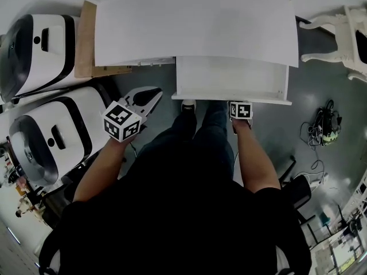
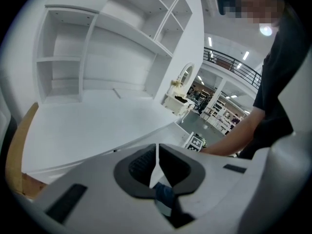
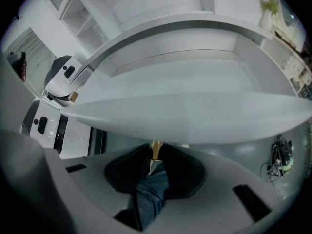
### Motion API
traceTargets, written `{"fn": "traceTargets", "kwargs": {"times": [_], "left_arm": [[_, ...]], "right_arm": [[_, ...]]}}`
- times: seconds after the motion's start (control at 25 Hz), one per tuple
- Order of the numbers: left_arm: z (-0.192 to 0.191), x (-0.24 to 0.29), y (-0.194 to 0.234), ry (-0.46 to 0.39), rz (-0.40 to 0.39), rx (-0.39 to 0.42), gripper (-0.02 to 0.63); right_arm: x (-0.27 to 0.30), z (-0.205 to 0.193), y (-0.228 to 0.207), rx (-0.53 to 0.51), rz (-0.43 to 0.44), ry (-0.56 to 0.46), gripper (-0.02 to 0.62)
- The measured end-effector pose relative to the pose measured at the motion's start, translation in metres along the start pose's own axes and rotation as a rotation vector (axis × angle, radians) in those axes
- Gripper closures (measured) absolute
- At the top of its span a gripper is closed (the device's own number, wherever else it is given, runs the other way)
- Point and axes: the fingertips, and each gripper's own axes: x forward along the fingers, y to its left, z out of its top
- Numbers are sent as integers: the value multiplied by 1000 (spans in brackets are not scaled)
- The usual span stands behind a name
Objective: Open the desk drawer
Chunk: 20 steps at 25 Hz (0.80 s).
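Observation:
The white desk (image 1: 195, 22) has its drawer (image 1: 229, 98) pulled out toward me; the inside is bare. In the right gripper view the drawer front (image 3: 195, 118) runs across the frame, and a small brass handle (image 3: 156, 149) sits between the jaws. My right gripper (image 3: 156, 154) is shut on that handle. From the head view only its marker cube (image 1: 241, 110) shows, just under the drawer front; the jaws are hidden. My left gripper (image 1: 148, 100) hangs to the left of the drawer, off the desk's front edge, shut with nothing in it (image 2: 156, 147).
Two white machines (image 1: 34, 44) (image 1: 51, 136) stand at the left, a wooden board (image 1: 86, 39) against the desk's left side. At the right stand a white carved chair (image 1: 344, 33) and a bundle of cables (image 1: 324, 125) on the floor. My legs are below the drawer.

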Motion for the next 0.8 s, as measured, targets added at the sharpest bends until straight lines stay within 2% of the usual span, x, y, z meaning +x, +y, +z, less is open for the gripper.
{"fn": "traceTargets", "kwargs": {"times": [0.6,0.8], "left_arm": [[3,16,-29,28,-61,67,580],[4,17,-34,36,-67,80,580]], "right_arm": [[-7,-53,9,4,12,26,509],[-8,-54,10,19,16,15,509]]}}
